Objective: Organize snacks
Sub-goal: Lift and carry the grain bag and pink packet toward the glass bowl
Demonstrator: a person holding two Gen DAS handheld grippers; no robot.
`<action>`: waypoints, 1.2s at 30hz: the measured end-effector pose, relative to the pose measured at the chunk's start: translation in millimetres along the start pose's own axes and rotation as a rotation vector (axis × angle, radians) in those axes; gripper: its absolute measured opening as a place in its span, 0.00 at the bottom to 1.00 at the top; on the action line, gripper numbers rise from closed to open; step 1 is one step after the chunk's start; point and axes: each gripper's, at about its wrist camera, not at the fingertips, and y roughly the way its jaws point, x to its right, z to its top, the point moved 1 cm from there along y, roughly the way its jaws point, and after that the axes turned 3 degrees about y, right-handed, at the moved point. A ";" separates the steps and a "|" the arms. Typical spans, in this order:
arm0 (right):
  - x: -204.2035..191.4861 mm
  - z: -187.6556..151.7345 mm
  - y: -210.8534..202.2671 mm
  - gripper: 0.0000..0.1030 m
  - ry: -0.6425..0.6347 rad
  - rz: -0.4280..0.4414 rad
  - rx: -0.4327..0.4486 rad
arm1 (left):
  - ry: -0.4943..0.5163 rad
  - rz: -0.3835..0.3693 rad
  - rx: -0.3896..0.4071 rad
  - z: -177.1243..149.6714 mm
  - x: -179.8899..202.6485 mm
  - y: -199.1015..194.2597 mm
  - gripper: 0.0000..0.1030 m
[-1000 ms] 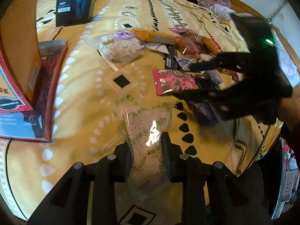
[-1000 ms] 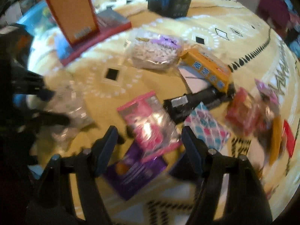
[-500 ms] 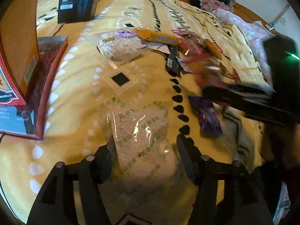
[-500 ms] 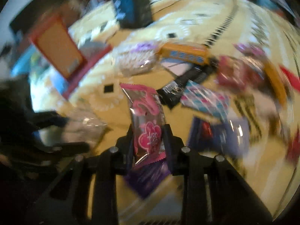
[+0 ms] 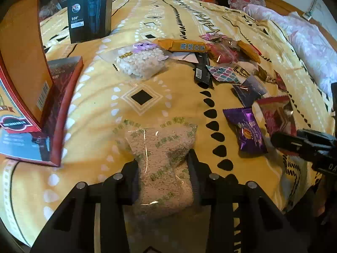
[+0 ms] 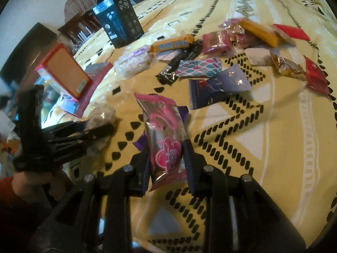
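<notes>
Left tongs: clenched on a clear bag of pale grains, which is held between the fingers above the yellow patterned bedspread.

Right tongs: clenched on a pink sweet packet, which is gripped at its lower half.

Purple wrapper: laid on the bedspread just right of the left tongs.

Remaining snacks: an orange bar, a black bar and a bag of white puffs are scattered well ahead of both tongs.

Red box: stood left of the left tongs.
</notes>
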 end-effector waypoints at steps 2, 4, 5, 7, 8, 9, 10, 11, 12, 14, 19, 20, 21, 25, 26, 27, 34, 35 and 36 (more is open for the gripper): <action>-1.7 1.3 -3.6 0.28 0.002 0.006 0.014 | 0.006 0.007 0.001 0.6 1.1 -3.8 0.38; -3.9 0.3 -8.4 0.28 -0.001 0.009 0.022 | 0.013 0.022 0.007 0.9 1.0 -7.6 0.38; -5.4 0.4 -9.5 0.28 -0.004 0.009 0.024 | 0.014 0.027 0.011 1.3 1.1 -9.4 0.38; -8.8 0.2 -12.0 0.28 -0.010 0.007 0.028 | 0.018 0.034 0.019 1.9 0.6 -13.8 0.38; -10.0 -0.1 -13.4 0.28 -0.012 0.006 0.029 | 0.019 0.037 0.025 2.0 0.4 -16.8 0.38; -11.1 -0.2 -14.3 0.28 -0.012 0.005 0.030 | 0.020 0.038 0.029 2.2 -0.2 -18.7 0.38; -12.0 -0.3 -15.6 0.28 -0.012 0.003 0.033 | 0.019 0.038 0.031 2.2 -0.6 -20.1 0.38; -13.0 -0.3 -16.3 0.28 -0.011 0.002 0.035 | 0.018 0.038 0.034 2.4 -1.2 -21.7 0.38; -13.8 -0.1 -17.4 0.28 -0.011 0.002 0.037 | 0.018 0.038 0.037 2.6 -1.8 -23.6 0.38; -16.4 0.3 -19.9 0.28 -0.014 -0.001 0.040 | 0.017 0.035 0.042 3.2 -3.0 -27.1 0.38; -24.6 6.4 -26.5 0.28 -0.030 -0.010 0.055 | 0.015 0.019 0.063 5.0 -3.1 -40.8 0.38; -26.5 8.3 -28.3 0.28 -0.034 -0.012 0.061 | 0.014 0.008 0.072 5.7 -3.4 -45.9 0.38; -28.9 10.6 -30.6 0.28 -0.039 -0.015 0.068 | 0.016 -0.015 0.092 6.5 -3.4 -55.9 0.38; -44.0 27.7 -44.0 0.28 -0.074 -0.021 0.106 | 0.050 -0.058 0.168 9.5 -1.3 -93.4 0.38; -48.5 32.6 -47.6 0.28 -0.084 -0.021 0.118 | 0.056 -0.065 0.189 10.3 -2.4 -104.8 0.38; -52.8 37.8 -50.6 0.28 -0.095 -0.021 0.129 | 0.062 -0.069 0.215 12.1 -4.0 -118.7 0.38; -109.4 89.0 -68.5 0.28 -0.202 0.011 0.217 | 0.005 -0.034 0.338 29.5 -45.2 -189.2 0.38; -119.5 96.5 -69.7 0.28 -0.220 0.020 0.227 | -0.014 -0.020 0.351 32.8 -57.0 -197.8 0.38; -128.6 102.9 -70.4 0.28 -0.236 0.030 0.236 | -0.040 0.003 0.368 36.5 -73.8 -208.5 0.38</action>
